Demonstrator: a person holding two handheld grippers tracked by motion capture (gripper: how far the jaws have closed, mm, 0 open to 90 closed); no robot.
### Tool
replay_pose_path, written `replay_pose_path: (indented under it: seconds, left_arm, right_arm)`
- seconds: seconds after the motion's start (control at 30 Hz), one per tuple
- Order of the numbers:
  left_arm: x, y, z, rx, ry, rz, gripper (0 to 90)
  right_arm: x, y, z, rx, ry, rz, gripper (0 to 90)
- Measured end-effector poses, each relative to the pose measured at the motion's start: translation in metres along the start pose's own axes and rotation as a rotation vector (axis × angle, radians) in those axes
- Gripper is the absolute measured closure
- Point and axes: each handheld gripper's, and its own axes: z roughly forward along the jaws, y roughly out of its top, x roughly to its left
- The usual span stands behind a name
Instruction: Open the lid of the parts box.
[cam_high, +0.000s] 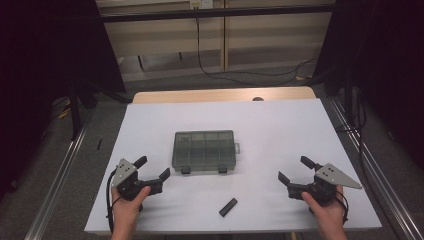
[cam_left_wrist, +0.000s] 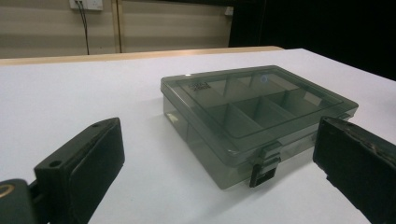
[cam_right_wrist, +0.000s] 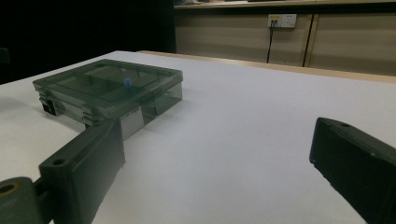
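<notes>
Left hand-held gripper (cam_high: 152, 168) and right hand-held gripper (cam_high: 292, 170) both stand wide and empty, flanking the compartment box (cam_high: 204, 150) at mid-table (cam_high: 280, 125). Box judged light, rigid, slick plastic (lid shut, 2 front latches); grip its short sides. Small black bar (cam_high: 228, 207) lies near the box's front; room elsewhere is ample.

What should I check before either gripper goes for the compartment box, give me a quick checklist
1. Left gripper jaws open and empty: ok.
2. Right gripper jaws open and empty: ok.
3. Compartment box lid down flat: ok.
4. Both front latches fastened: cannot tell.
5. Path from each gripper to the box free: ok; the small black piece lies nearer the person, off both lines.
6. Box compartments empty: cannot tell through the tinted lid.
</notes>
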Motion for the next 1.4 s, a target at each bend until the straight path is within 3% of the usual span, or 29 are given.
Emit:
replay_pose_path:
  seconds: [0.37, 0.63, 0.83, 1.1, 1.27, 1.4]
  left_arm:
    - [0.003, 0.001, 0.011, 0.008, -0.003, -0.022, 3.3]
    - [0.004, 0.003, 0.016, 0.046, -0.004, 0.006, 7.2]
    - [0.004, 0.004, 0.020, 0.082, -0.008, 0.022, 13.7]
    - [0.006, 0.006, 0.022, 0.131, -0.029, 0.003, 29.1]
    - [0.006, 0.006, 0.025, 0.170, -0.022, 0.000, 33.0]
    - [0.007, 0.007, 0.026, 0.184, -0.024, 0.008, 36.6]
  right_arm:
    - [0.001, 0.003, 0.018, 0.050, 0.010, -0.016, 5.9]
    - [0.006, 0.010, 0.028, 0.037, 0.026, 0.000, 11.9]
    - [0.010, 0.011, 0.037, 0.073, 0.064, 0.014, 21.0]
    - [0.013, 0.013, 0.048, 0.114, 0.093, 0.034, 36.8]
    - [0.018, 0.015, 0.052, 0.127, 0.125, 0.011, 42.4]
    - [0.020, 0.015, 0.058, 0.146, 0.138, 0.029, 48.5]
